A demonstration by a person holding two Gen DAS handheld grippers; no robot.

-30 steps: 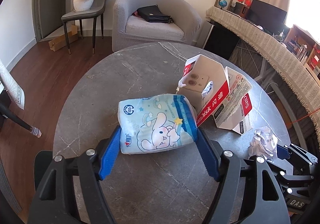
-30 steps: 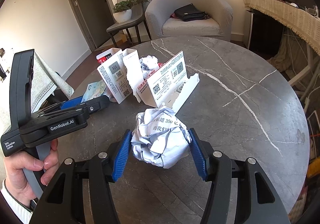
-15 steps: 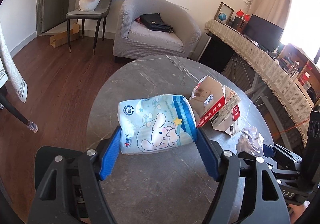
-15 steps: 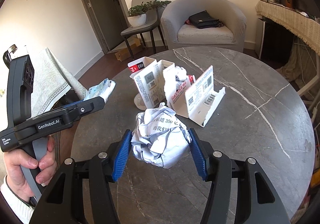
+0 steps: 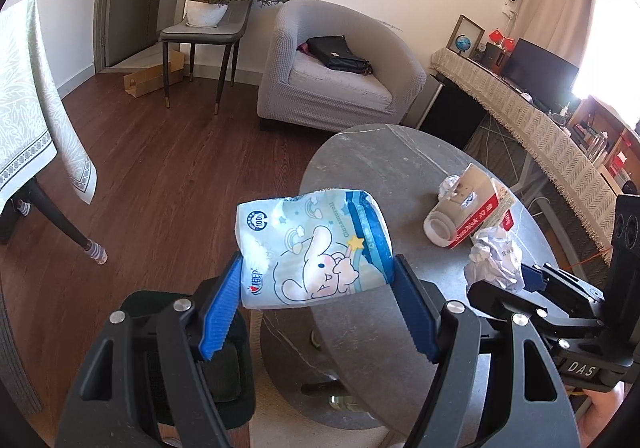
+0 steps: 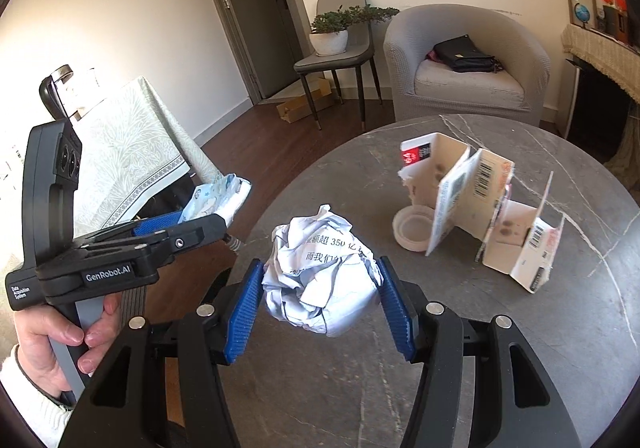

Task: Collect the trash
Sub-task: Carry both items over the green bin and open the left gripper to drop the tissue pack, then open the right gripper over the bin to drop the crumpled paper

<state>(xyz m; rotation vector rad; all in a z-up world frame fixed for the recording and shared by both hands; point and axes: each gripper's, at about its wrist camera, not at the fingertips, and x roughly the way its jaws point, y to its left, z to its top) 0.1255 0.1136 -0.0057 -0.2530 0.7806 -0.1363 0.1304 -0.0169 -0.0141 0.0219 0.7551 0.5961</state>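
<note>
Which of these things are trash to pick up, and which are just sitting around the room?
Trash for the job:
blue wrapper in the left gripper
paper ball in the right gripper
torn boxes on the table
white lid

Just there:
armchair
black bag
potted plant
</note>
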